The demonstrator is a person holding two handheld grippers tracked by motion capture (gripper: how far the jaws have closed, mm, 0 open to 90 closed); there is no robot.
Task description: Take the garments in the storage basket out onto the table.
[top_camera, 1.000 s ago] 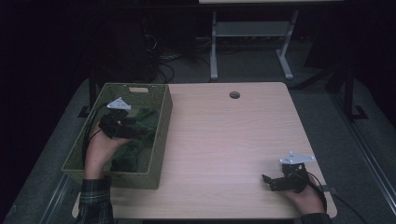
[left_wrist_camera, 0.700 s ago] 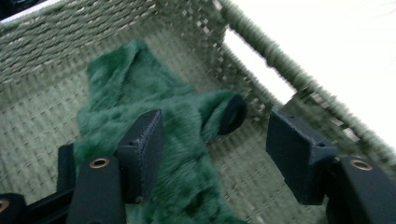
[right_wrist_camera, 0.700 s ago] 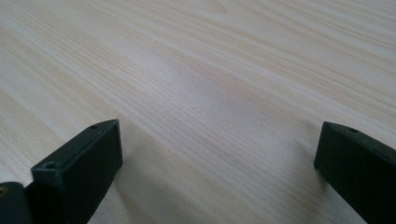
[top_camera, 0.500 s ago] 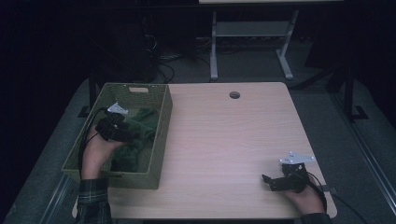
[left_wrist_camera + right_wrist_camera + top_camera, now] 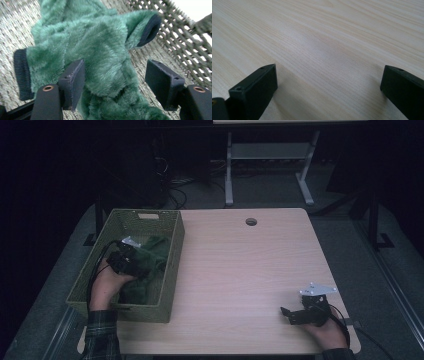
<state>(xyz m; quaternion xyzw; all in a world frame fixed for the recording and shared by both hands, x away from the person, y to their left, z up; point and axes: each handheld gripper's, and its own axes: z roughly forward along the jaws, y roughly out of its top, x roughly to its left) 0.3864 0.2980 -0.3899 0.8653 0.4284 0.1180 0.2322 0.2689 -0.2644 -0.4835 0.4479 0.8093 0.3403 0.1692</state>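
Note:
A green fuzzy garment (image 5: 151, 254) with dark cuffs lies in the woven green basket (image 5: 172, 270) at the table's left. My left gripper (image 5: 140, 266) is down inside the basket over it. In the left gripper view the garment (image 5: 100, 50) bulges between the jaws of that gripper (image 5: 115, 75). The left pad rests against the fur and the right pad stands apart from it. These jaws have just been opening. My right gripper (image 5: 289, 315) lies on the wooden table near the front right corner. In its own view the right gripper (image 5: 328, 72) is open with only bare wood between its jaws.
The basket wall (image 5: 185, 42) rises close on the right of the left gripper. The wooden table (image 5: 240, 265) has a round cable hole (image 5: 251, 221) at its back edge. A metal stand (image 5: 270, 155) and cables (image 5: 175, 185) sit on the floor behind.
My left hand has sunk lower into the basket and come down onto the garment. The right hand and its gripper have stayed where they were.

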